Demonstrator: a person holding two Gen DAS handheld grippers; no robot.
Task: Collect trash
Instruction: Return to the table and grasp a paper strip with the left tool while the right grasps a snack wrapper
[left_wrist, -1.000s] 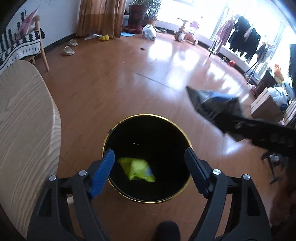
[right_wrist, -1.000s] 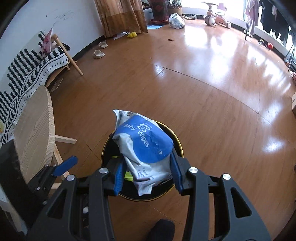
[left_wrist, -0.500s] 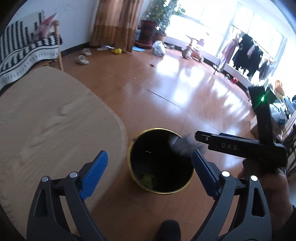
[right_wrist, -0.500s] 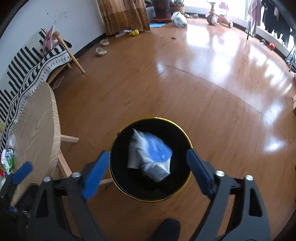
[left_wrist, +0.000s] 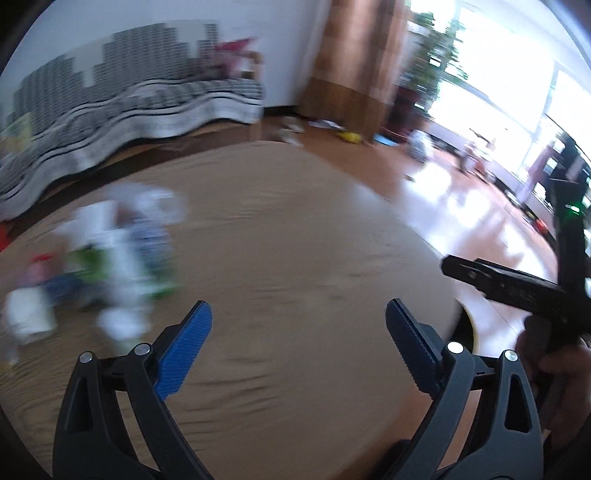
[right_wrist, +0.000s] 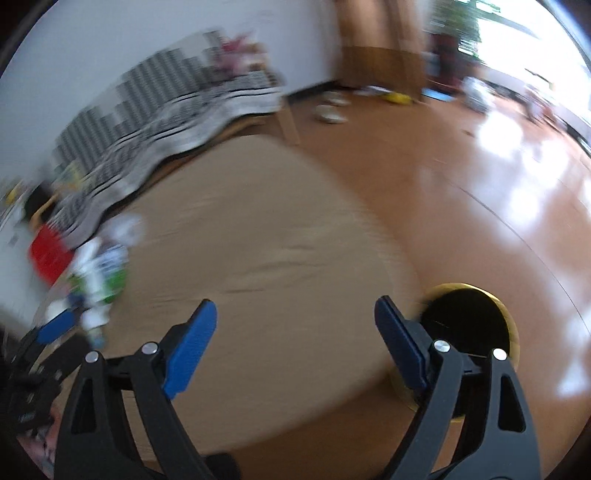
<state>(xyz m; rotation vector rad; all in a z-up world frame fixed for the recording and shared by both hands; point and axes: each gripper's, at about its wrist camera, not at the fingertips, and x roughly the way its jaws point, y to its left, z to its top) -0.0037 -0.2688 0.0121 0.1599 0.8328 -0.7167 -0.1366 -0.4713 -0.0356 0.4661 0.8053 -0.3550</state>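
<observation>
Left wrist view, both hand-held grippers (left_wrist: 298, 319) (right_wrist: 295, 317) released, blurred trash pile (left_wrist: 110, 254), orientation unclear, on table (left_wrist: 295, 240).

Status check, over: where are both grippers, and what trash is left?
Left gripper and right gripper open, empty, above the table. Blurred trash pile at its left. Bin right. Path unobstructed.

My left gripper (left_wrist: 298, 325) has its blue-padded fingers (left_wrist: 184, 349) spread wide with nothing between them. My right gripper (right_wrist: 295, 325) is likewise spread wide and holds nothing; in the left wrist view its black body (left_wrist: 517, 286) shows at the right edge, with my right hand (left_wrist: 554, 376) wrapped around its handle. Both views are motion-blurred.
</observation>
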